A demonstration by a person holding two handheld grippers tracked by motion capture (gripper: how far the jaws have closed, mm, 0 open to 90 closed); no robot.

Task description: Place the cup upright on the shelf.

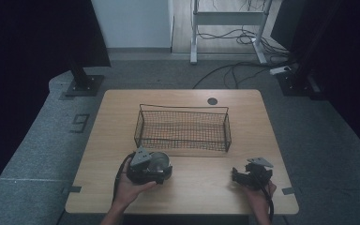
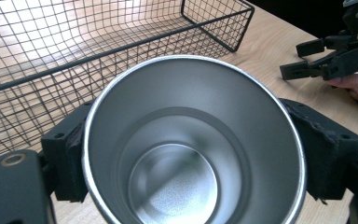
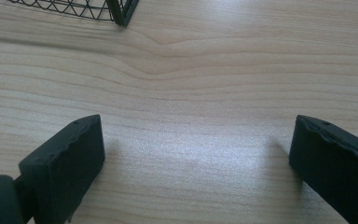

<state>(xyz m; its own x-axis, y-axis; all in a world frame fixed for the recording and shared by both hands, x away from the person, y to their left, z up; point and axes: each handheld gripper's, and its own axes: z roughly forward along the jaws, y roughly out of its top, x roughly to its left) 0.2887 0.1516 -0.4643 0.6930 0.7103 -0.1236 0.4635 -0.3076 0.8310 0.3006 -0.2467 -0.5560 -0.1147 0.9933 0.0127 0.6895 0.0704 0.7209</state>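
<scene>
Steel cup clamped in the left gripper, black pads pressed on both sides of the rim, mouth pointing right up at the gripper's camera so the whole shiny inside is on show, down to the round bottom. Empty in there, just brushed metal and reflections. Sits at the near left of the wooden table, just this side of the wire basket, close to its near-left corner but not inside it. Can't tell from the high view if the cup's base is resting on the wood or hanging slightly above it. Basket itself parked mid-table, long side across, black mesh, nothing in it.

Right gripper over at the near right, well apart from the cup, held low over the table by the right hand. Jaws spread wide with only bare wood grain between them, nothing pinched. Basket corner peeking in at the far left of the right gripper view. Same gripper also visible from the left gripper view, far right side, jaws pointing toward the cup.
</scene>
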